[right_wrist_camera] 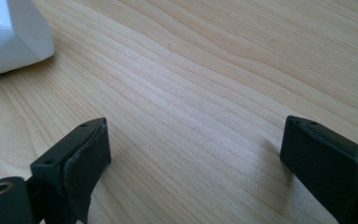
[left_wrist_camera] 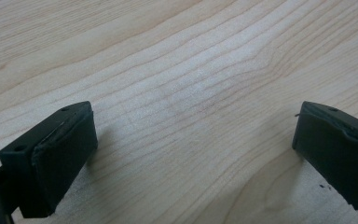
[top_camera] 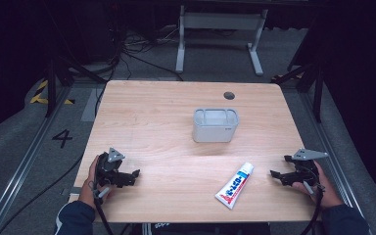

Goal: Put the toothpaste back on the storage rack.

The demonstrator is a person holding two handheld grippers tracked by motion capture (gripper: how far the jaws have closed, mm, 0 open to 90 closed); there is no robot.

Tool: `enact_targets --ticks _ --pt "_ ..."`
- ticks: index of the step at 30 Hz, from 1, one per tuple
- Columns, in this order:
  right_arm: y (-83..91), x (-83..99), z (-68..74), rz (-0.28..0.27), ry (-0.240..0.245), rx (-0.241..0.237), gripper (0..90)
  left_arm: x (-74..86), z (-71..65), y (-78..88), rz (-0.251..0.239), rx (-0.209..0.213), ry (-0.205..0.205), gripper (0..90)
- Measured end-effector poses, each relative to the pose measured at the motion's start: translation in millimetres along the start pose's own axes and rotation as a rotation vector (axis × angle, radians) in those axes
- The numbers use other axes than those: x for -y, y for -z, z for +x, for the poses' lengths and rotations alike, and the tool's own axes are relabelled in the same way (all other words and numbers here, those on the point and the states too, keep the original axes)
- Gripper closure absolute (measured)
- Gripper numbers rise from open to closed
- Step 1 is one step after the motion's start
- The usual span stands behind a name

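I see the worktop point(top_camera: 176, 122), light wood. A grey bin point(top_camera: 215, 125) stands upright near its middle, toward the far edge. A white tube point(top_camera: 234, 185) lies flat near the front edge, right of centre, cap end toward the bin. My right claw point(top_camera: 277, 175) rests near the tube's right side, apart from it, jaws released, nothing between them. My left claw point(top_camera: 132, 176) rests at the front left, well apart from the tube, jaws released over bare wood.
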State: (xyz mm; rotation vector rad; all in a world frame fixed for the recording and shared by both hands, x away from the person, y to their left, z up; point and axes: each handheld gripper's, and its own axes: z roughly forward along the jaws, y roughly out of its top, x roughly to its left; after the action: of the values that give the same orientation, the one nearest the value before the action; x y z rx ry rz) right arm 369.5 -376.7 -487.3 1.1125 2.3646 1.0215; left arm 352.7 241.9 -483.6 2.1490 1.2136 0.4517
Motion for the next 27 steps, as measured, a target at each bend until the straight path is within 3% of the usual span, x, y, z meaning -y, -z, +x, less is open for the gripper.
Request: enact_targets --ticks 8,10,19,23,27 --pt "0.6 -0.1 -0.5 0.006 0.006 -0.007 8.4 1.2 2.5 1.2 0.002 0.024 -0.022 0.1" --pt "0.9 -0.6 -1.3 0.012 0.017 -0.014 8.4 3.3 3.7 3.2 -0.001 0.044 -0.056 0.3" --pt "2.8 -3.0 -2.2 0.047 0.032 -0.028 8.2 4.4 4.4 4.2 0.001 0.056 -0.066 0.3" --pt "3.4 -6.3 0.2 0.069 0.065 -0.025 8.8 4.4 6.0 4.1 -0.003 0.063 -0.083 0.3" --pt "6.1 -9.0 3.4 0.080 0.106 -0.038 16.2 4.1 5.6 4.0 0.004 0.063 -0.071 0.3"
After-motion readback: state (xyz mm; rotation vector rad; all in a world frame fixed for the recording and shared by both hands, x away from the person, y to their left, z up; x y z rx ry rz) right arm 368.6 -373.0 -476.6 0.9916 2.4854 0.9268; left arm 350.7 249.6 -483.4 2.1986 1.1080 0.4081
